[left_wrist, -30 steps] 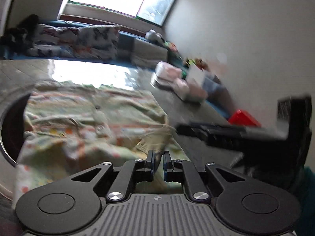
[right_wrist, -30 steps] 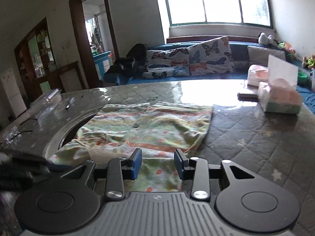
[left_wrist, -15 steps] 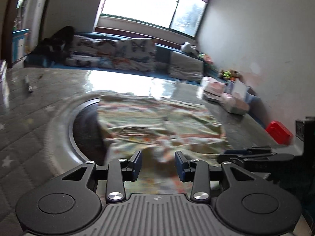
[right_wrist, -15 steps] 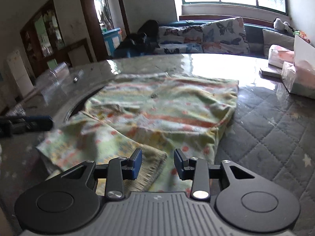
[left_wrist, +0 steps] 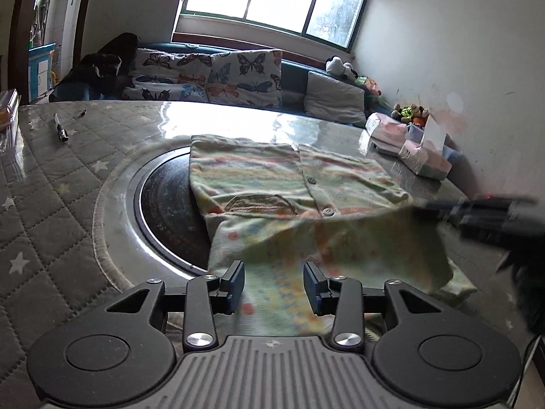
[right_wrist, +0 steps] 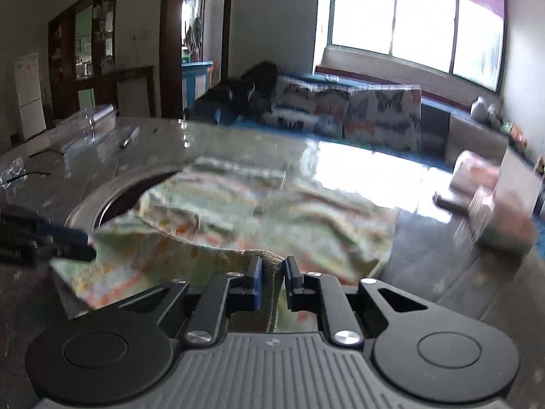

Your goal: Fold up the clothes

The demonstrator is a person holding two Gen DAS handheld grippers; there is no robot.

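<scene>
The shirt (left_wrist: 289, 184) lies on the table (left_wrist: 51, 204), partly over its round inset (left_wrist: 163, 204); tissue box (left_wrist: 425, 162) right.

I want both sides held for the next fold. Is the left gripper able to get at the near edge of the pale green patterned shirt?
Probably yes: the left gripper is open, with the pale green patterned shirt edge already between its jaws, unobstructed.

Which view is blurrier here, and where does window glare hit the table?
Right wrist view: motion-smeared throughout, garment and tissue box soft. Left wrist view: sharp, apart from the right gripper; glare whitens the table behind the garment.
</scene>
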